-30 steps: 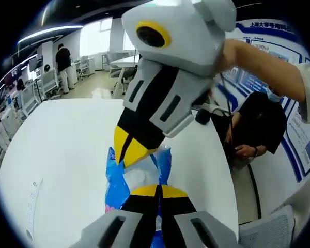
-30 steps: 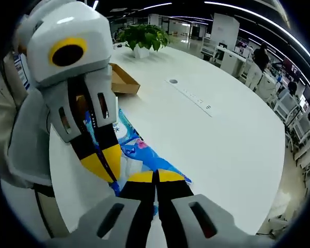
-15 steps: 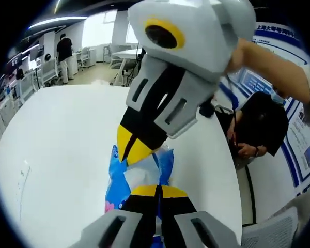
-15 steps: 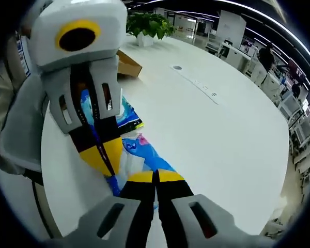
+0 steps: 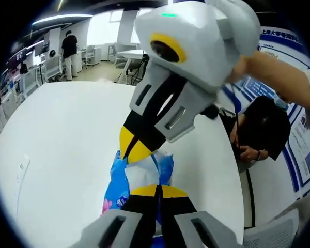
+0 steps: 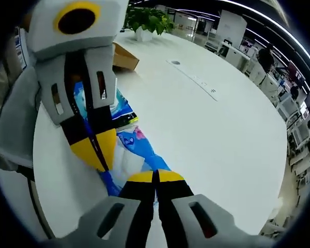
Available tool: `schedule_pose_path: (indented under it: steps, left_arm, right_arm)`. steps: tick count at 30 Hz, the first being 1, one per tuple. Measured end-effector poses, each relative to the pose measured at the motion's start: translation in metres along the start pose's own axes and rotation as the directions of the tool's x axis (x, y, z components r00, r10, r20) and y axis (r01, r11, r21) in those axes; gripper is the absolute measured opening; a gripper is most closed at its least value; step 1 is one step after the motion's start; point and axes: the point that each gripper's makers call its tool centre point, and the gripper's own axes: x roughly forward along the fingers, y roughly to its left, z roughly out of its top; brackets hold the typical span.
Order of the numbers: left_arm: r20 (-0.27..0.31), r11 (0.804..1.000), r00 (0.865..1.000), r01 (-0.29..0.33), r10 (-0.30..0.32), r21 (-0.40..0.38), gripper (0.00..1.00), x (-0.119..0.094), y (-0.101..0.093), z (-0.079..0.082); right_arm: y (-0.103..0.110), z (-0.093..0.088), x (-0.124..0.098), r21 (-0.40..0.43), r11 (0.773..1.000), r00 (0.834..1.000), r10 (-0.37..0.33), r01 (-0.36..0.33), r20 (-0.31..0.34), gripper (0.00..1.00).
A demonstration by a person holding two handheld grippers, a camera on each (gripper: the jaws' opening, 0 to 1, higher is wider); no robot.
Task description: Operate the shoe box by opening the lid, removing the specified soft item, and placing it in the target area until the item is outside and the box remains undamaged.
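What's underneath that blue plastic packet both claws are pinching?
The white table. Both the left gripper and right gripper hold the blue packet above it; the grippers cover part of it.

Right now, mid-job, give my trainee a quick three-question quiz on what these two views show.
1. True or false: both claws are shut on the blue soft pack.
2. What does the pack rest over? A) white table B) floor C) chair
3. Which plant stands at the table's far end in the right gripper view?

Key: 1 true: left claw, right claw. 2 A, white table. 3 potted green plant.
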Motion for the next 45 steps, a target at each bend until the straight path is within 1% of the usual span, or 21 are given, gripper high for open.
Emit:
schedule_pose_path:
  steps: [2,7,11,15,18,20,22,24,28,31,32,33,35,37,39,42,45]
  left_arm:
    - [0.006,1.0,1.0,0.002,-0.002,-0.012,0.0,0.0,0.0,0.001]
    - [0.007,1.0,1.0,-0.005,0.005,-0.013,0.0,-0.001,0.001,0.0]
    - [0.021,1.0,1.0,-0.017,0.017,-0.018,0.0,-0.002,-0.001,-0.001]
    - [0.023,0.999,0.999,-0.033,0.034,-0.014,0.03,-0.005,-0.003,-0.002]
    - [0.04,0.999,0.998,-0.051,0.051,0.012,0.12,-0.009,-0.004,0.002]
    - [0.041,0.997,0.997,-0.067,0.066,0.037,0.14,-0.014,-0.005,0.003]
    - [0.041,0.996,0.997,-0.071,0.069,0.054,0.17,-0.016,-0.005,0.004]
    - [0.049,0.993,0.995,-0.085,0.082,0.076,0.2,-0.023,-0.007,0.006]
    - [0.063,0.993,0.994,-0.096,0.092,0.07,0.22,-0.037,-0.01,0.007]
    - [0.064,0.992,0.992,-0.11,0.106,0.064,0.28,-0.047,-0.012,0.003]
    - [0.067,0.991,0.991,-0.116,0.112,0.064,0.28,-0.05,-0.012,0.002]
    - [0.069,0.99,0.991,-0.122,0.117,0.064,0.29,-0.054,-0.013,0.001]
    - [0.084,0.99,0.988,-0.13,0.126,0.045,0.3,-0.063,-0.014,-0.001]
    - [0.102,0.992,0.987,-0.129,0.126,0.017,0.31,-0.072,-0.017,-0.004]
    - [0.109,0.991,0.986,-0.13,0.13,-0.001,0.32,-0.079,-0.018,-0.008]
    - [0.12,0.989,0.982,-0.145,0.148,-0.033,0.35,-0.096,-0.019,-0.017]
    - [0.16,0.985,0.973,-0.16,0.169,-0.066,0.38,-0.114,-0.021,-0.019]
  right_arm:
    - [-0.001,0.001,0.001,-0.002,1.0,1.0,-0.006,0.006,0.0,0.0]
    - [-0.001,0.0,0.002,-0.005,1.0,1.0,-0.006,0.005,-0.009,0.0]
    - [-0.001,-0.001,0.001,-0.013,1.0,1.0,-0.012,0.012,-0.009,0.01]
    - [0.001,0.001,-0.003,-0.01,1.0,1.0,-0.016,0.016,-0.006,0.02]
    - [0.0,0.001,-0.007,-0.021,0.999,0.999,-0.039,0.039,-0.006,0.08]
    - [0.0,0.003,-0.012,-0.023,0.999,0.999,-0.049,0.049,0.0,0.11]
    - [0.001,0.005,-0.017,-0.008,0.998,0.998,-0.058,0.058,0.007,0.11]
    - [0.004,0.006,-0.023,0.007,0.998,0.998,-0.068,0.068,0.015,0.12]
    - [0.011,0.01,-0.034,0.038,0.995,0.995,-0.094,0.093,0.033,0.16]
    - [0.016,0.011,-0.04,0.063,0.993,0.994,-0.107,0.104,0.038,0.18]
    - [0.018,0.011,-0.042,0.086,0.99,0.992,-0.117,0.114,0.035,0.2]
    - [0.02,0.01,-0.044,0.091,0.989,0.992,-0.124,0.12,0.03,0.22]
    - [0.024,0.01,-0.049,0.084,0.988,0.99,-0.135,0.133,0.026,0.25]
    - [0.028,0.012,-0.053,0.108,0.983,0.988,-0.152,0.148,0.03,0.27]
    - [0.032,0.013,-0.057,0.13,0.978,0.986,-0.168,0.164,0.022,0.31]
    - [0.039,0.018,-0.064,0.142,0.973,0.981,-0.191,0.185,0.03,0.36]
    - [0.045,0.024,-0.071,0.168,0.962,0.974,-0.223,0.214,0.036,0.42]
